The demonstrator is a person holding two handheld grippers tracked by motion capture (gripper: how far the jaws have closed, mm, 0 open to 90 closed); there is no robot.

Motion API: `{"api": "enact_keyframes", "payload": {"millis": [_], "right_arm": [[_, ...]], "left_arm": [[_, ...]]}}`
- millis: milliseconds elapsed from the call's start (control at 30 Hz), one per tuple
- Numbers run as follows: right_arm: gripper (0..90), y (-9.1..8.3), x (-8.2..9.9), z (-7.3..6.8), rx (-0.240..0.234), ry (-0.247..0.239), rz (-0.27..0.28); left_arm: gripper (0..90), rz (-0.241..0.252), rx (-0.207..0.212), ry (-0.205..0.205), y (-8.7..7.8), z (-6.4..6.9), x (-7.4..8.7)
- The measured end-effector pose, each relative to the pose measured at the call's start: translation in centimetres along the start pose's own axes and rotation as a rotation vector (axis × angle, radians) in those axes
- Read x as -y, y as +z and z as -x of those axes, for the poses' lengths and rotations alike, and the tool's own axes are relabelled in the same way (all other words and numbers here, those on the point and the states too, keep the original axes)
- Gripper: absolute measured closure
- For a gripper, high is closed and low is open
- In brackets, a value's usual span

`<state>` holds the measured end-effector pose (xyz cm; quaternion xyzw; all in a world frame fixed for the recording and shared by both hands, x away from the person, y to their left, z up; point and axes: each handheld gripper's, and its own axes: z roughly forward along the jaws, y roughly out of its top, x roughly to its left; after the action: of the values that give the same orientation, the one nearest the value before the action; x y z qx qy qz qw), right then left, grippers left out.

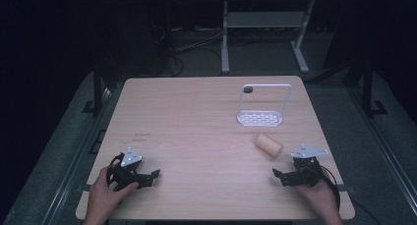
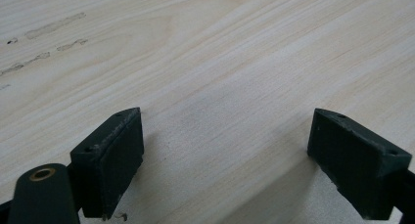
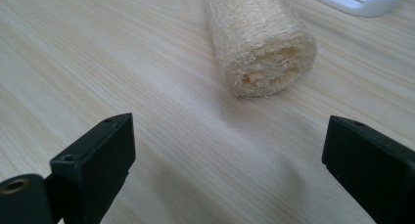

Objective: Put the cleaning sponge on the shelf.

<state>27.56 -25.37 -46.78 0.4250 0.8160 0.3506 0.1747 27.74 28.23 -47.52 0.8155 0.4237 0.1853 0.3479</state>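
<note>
One loofah roll (image 1: 268, 145), one white rack (image 1: 260, 118), two tools: left tool (image 1: 146, 178), right tool (image 1: 285, 177).

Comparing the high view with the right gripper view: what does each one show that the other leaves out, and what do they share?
High view alone: the left gripper with its hand, the right gripper seen from outside with its grey plate, the upright white frame of the rack, the table's edges and the floor beyond.

Right gripper view alone: the loofah roll's coarse fibres and hollow end face, and the gripper's jaws from behind, standing wide apart with nothing between them.

Both: the loofah roll lying on the wooden table and the rack's slotted white base.
</note>
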Motion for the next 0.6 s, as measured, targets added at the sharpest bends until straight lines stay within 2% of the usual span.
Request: {"api": "enact_keyframes", "payload": {"millis": [600], "right_arm": [[5.3, 0.1, -1.0, 1.5, -0.001, 0.009, 0.015]], "left_arm": [[13.0, 0.000, 0.000, 0.000, 0.0, 0.0, 0.0]]}}
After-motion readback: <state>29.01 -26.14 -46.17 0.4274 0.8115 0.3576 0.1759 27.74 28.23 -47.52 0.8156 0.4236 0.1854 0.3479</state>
